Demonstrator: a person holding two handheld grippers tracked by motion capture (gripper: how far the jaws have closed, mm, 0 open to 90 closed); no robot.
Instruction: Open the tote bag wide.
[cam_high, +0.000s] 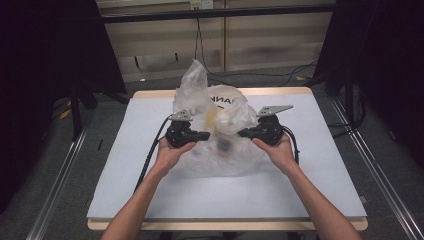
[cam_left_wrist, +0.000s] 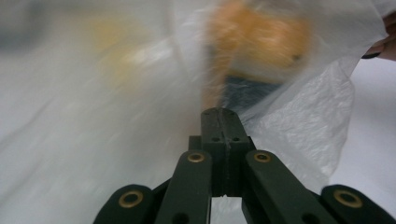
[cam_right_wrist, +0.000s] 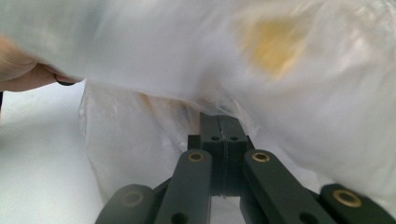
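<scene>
bag (cam_high: 220, 125): mid-table (cam_high: 150, 190), a little far of centre; thin clear plastic, soft, crinkly, slippery; light film, lumpy yellow contents inside
left gripper (cam_high: 204, 135): jaws pressed together, pinching the bag's left side
right gripper (cam_high: 242, 133): jaws pressed together, pinching its right side
hold: bunch film near the top; it probably tears easily

Translucent white plastic bag (cam_high: 220, 125), yellow-orange contents; pale blue table mat (cam_high: 150, 165); black hand-held grippers.
</scene>
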